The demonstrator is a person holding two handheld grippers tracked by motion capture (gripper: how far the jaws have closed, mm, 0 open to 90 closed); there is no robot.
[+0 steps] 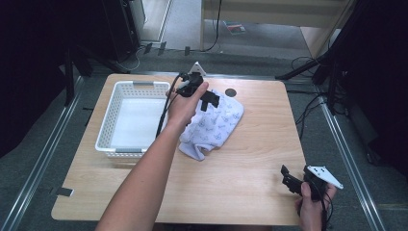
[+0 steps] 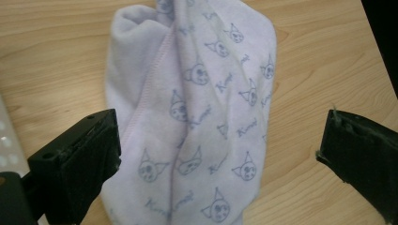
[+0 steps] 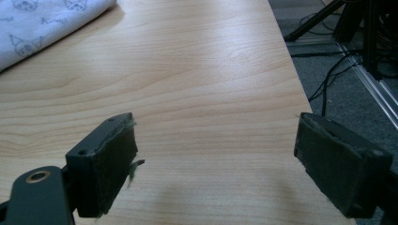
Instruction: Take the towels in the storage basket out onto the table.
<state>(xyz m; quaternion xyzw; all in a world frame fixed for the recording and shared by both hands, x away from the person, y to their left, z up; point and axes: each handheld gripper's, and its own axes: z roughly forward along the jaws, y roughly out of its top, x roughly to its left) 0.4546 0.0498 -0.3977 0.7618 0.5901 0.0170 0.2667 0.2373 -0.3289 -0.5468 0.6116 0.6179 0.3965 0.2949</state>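
A: Your pale wooden bench (image 1: pixel 250 159) carries an empty white perforated plastic basket (image 1: pixel 108 108) and, just beside it, a crumpled lilac cat-print cloth (image 2: pixel 197 108).

B: Nothing's gripped yet: left tool (image 2: pixel 218 154) gapes over the cloth, right tool (image 3: pixel 216 159) released, well apart.

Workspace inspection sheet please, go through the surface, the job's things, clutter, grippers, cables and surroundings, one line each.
Surface: light wooden table, with a small dark round mark near its far edge.
Job's things: crumpled pale lilac cloth with cat-face print beside a white perforated plastic basket; basket looks empty.
Clutter: nothing seen.
Grippers: left gripper open, jaws either side of the cloth; right gripper open over bare wood.
Cables: black cable trailing from the left gripper.
Surroundings: grey floor, dark stands, loose wires.
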